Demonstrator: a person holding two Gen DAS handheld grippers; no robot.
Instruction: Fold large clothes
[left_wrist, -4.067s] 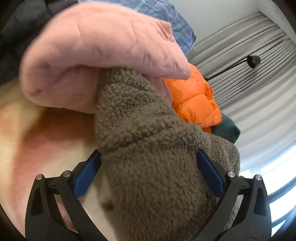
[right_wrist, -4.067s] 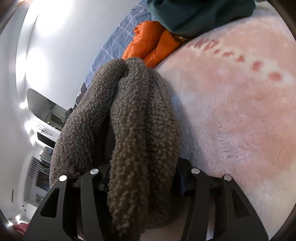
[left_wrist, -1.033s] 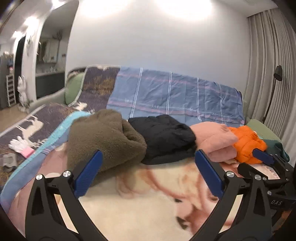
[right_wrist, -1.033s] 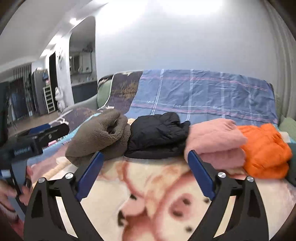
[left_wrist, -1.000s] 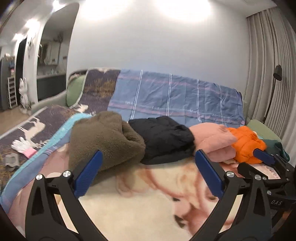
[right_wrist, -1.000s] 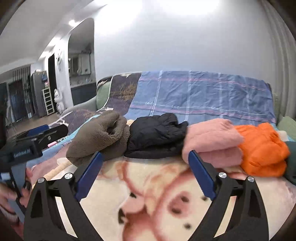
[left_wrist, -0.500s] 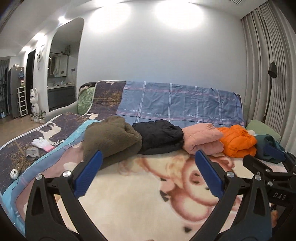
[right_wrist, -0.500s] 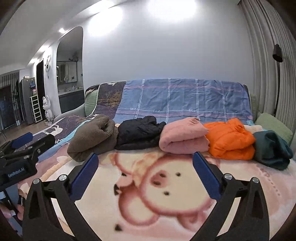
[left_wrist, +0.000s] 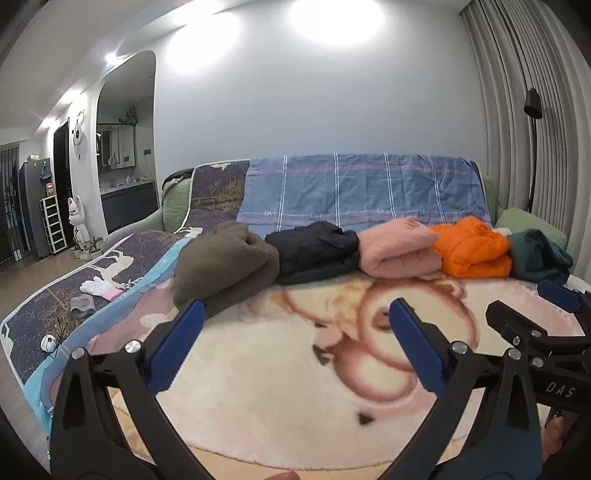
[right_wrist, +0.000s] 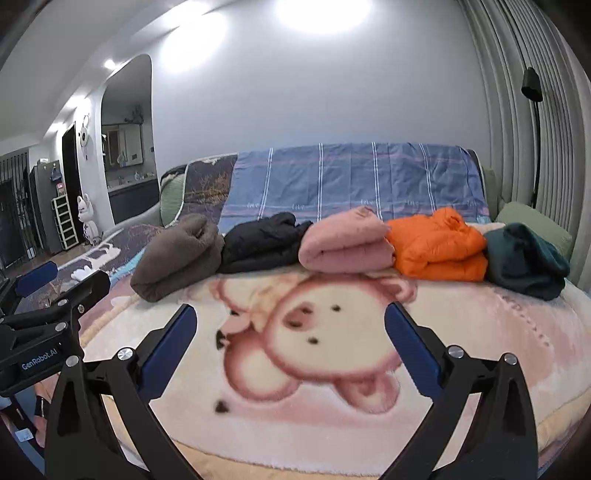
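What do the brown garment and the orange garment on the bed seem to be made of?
The brown garment looks like thick fleece or sherpa: its surface is matte, nubby and curly. The orange garment looks like a padded puffer jacket with a smooth, probably synthetic shell: it has a slight sheen and puffy quilted sections. The exact fibres cannot be told.

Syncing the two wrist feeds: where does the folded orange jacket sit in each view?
Left wrist: orange jacket right of centre, at mid-height, fourth in the row of folded clothes.
Right wrist: orange jacket right of centre at mid-height, same slot.
Shared landmark: the pink folded garment touching its left side.
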